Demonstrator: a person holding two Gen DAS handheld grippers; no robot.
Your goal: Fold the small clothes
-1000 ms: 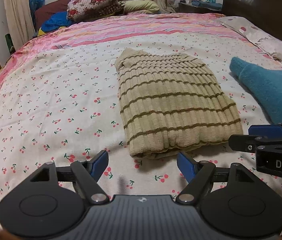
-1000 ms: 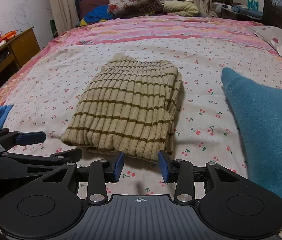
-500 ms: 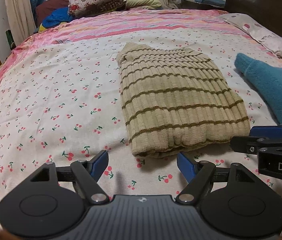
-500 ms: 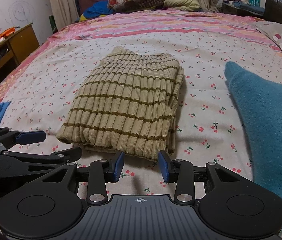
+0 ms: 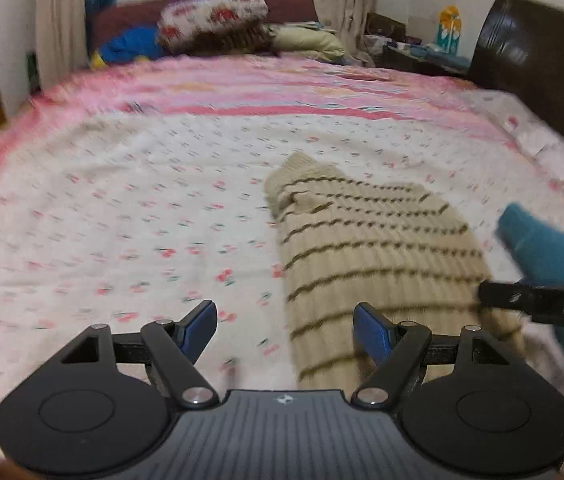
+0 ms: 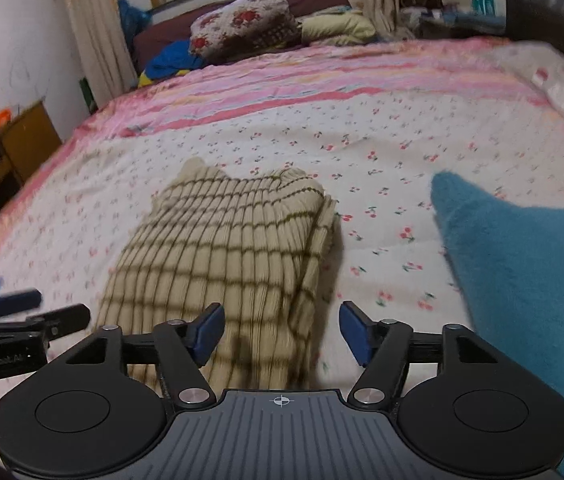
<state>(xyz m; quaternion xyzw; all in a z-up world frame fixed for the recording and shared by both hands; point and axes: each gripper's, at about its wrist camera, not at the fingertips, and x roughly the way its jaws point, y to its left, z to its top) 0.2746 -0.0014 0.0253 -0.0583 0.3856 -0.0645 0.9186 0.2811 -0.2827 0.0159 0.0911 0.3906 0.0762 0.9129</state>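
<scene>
- My left gripper point(image 5: 285, 330) is spread wide and holds nothing; its right pad sits over the near left corner of the sweater point(image 5: 378, 264), not clamped on it.
- My right gripper point(image 6: 282, 330) has just been opening and grips nothing; the sweater's near right corner lies between and below its pads.
- The sweater lies folded in the middle of the bed point(image 5: 122, 220), near end toward me, with the blue cloth point(image 6: 522, 280) close by toward the bed's right edge.
- Risk: the fold is several layers thick. If I pinch only the top layer at the near edge, the stack could peel open when lifted.
- Risk: both tools work close together at the near edge, so they could knock each other; both views are blurred, so my aim is uncertain.
- Risk: the right pad could snag the blue cloth.
- The right view shows the sweater's layered right side and a desk point(image 6: 14, 148) at the bed's left; the left view shows the plain left side of the sweater instead.
</scene>
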